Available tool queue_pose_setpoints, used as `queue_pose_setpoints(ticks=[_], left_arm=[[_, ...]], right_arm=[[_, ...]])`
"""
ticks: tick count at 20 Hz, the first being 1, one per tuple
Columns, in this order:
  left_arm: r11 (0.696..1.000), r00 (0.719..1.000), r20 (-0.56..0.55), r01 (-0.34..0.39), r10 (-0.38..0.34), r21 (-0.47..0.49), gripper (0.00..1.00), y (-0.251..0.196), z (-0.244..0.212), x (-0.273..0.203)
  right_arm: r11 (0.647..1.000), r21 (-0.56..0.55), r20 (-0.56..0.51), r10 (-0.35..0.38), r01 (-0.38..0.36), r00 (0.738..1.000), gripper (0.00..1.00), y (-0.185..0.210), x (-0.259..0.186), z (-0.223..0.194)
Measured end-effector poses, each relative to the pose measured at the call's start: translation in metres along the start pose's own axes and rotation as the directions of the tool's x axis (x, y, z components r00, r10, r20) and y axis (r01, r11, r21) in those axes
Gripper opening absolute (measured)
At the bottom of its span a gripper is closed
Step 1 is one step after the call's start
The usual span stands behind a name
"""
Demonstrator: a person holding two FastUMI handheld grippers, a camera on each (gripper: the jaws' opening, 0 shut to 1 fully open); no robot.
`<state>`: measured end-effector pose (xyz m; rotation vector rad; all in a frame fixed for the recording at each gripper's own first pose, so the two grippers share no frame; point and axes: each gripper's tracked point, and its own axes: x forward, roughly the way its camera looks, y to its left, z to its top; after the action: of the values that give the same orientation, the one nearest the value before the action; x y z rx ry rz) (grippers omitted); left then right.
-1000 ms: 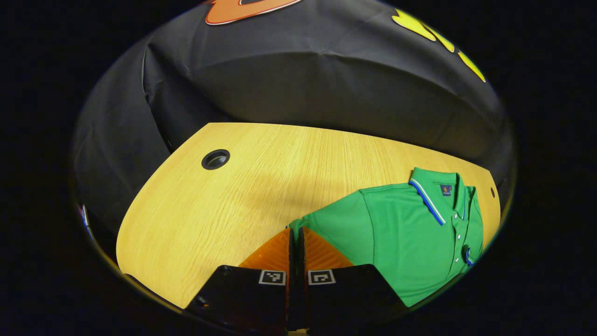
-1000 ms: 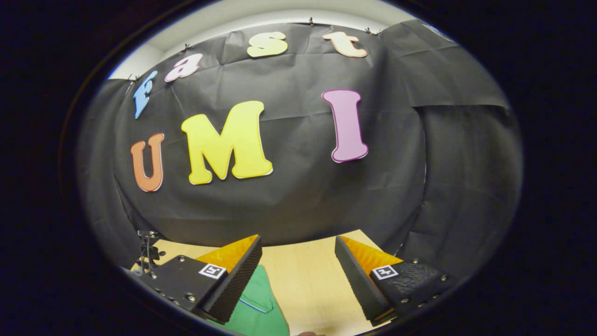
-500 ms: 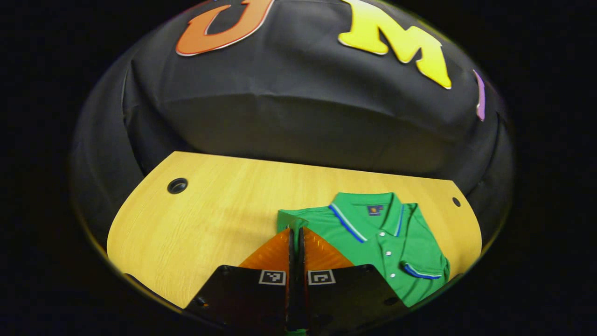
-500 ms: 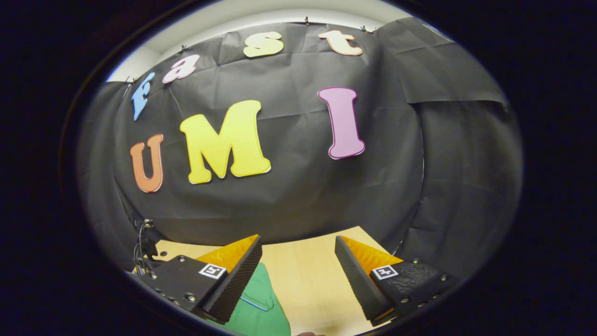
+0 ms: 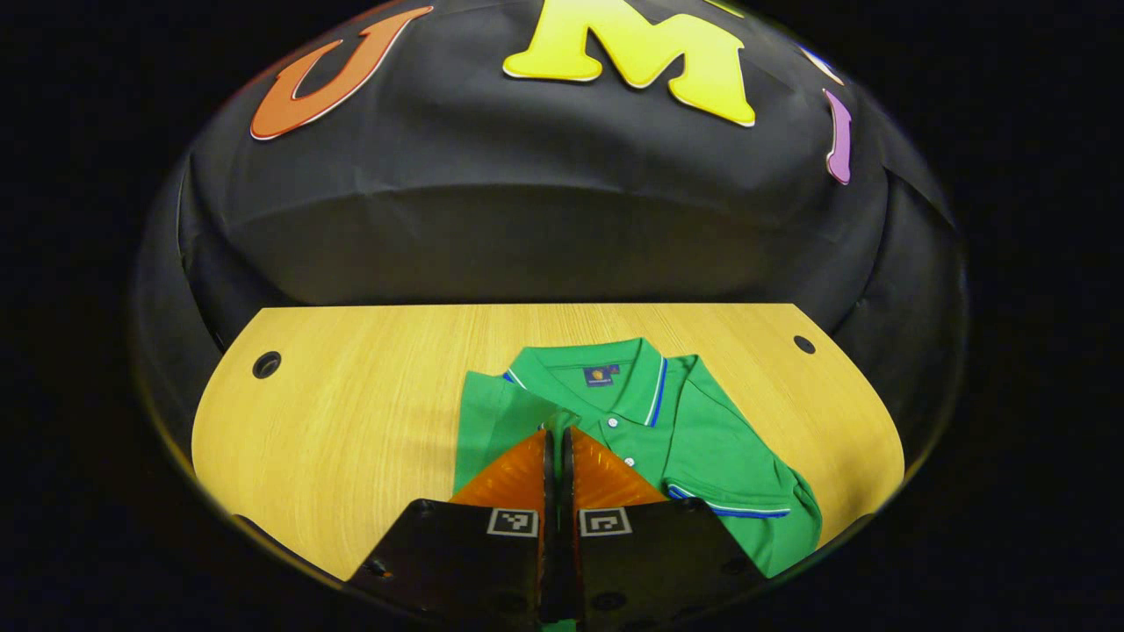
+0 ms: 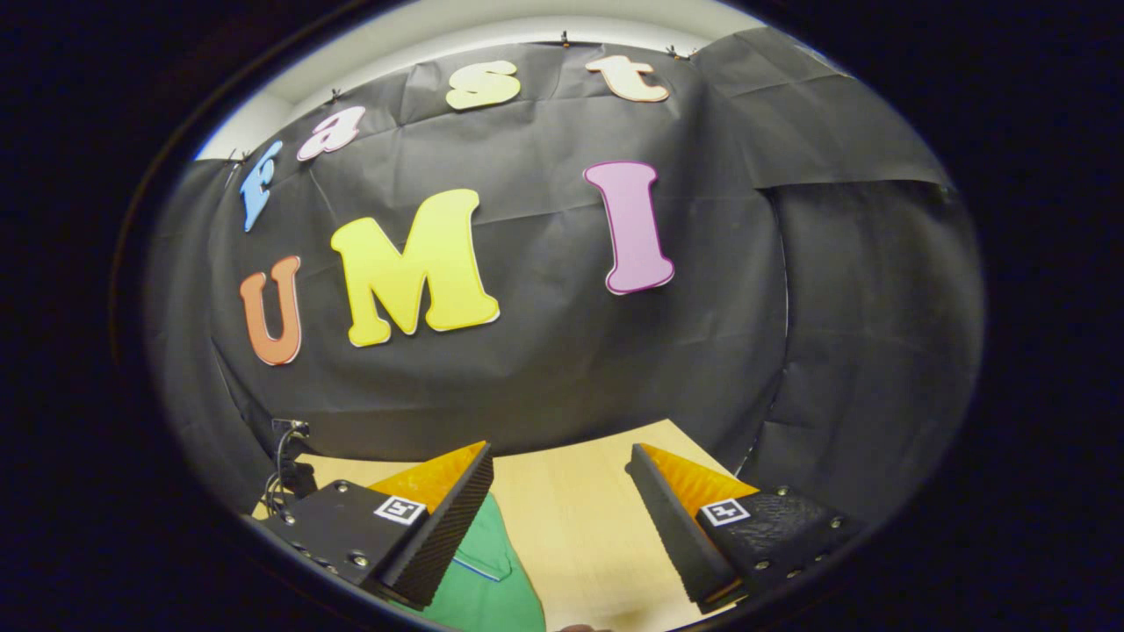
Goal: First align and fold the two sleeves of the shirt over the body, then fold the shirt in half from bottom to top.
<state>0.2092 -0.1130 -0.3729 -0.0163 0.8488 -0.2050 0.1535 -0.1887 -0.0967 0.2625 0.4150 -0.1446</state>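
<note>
**Green polo on the wooden table, one sleeve pinched**

On the pale wooden table (image 5: 369, 421), in the left gripper view, a green polo shirt (image 5: 702, 439) lies face up with its collar (image 5: 615, 373) toward the black booth wall (image 5: 527, 237). The collar carries white and blue stripe trim, and a small dark label (image 5: 601, 376) sits inside the neck; it bears a small orange mark, but it is too small to read. White buttons run down the placket (image 5: 622, 439). The sleeve on the right of this view is folded in over the body, its blue-and-white striped cuff (image 5: 729, 507) lying across the chest.

The left gripper (image 5: 557, 443) is clenched, its two fingers pressed together with a bit of green sleeve fabric (image 5: 556, 421) pinched at their tips, just below the collar and over the shirt's body. Each finger base carries a small square black-and-white marker. Two round dark holes pierce the table top, one near the far left edge (image 5: 266, 364) and one near the far right (image 5: 803, 344).

In the right gripper view, the right gripper (image 6: 562, 491) stands released, its fingers wide apart above bare table, touching nothing. A corner of the green shirt (image 6: 492, 579) with a thin blue-and-white line shows beneath its left finger. A small black stand with cables (image 6: 290, 456) rises at the table's far left edge.
</note>
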Motion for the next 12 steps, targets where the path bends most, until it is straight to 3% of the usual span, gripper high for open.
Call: queue_pose_setpoints(ticks=[4,7,12], left_arm=[[0.997,0.996,-0.063,0.071,-0.070,0.019,0.04,-0.022,-0.019,0.009],[0.992,0.999,-0.039,-0.003,0.009,0.130,1.00,-0.008,-0.021,-0.001],[0.991,0.999,0.025,0.024,-0.028,0.134,1.00,-0.016,-0.017,-0.057]], right_arm=[[1.000,0.005,-0.014,0.009,-0.009,1.000,0.98,0.001,-0.004,-0.008],[1.000,0.010,-0.042,0.023,-0.022,0.999,0.98,0.008,-0.008,-0.021],[0.999,-0.001,-0.080,0.048,-0.048,0.996,0.98,0.021,-0.026,-0.040]])
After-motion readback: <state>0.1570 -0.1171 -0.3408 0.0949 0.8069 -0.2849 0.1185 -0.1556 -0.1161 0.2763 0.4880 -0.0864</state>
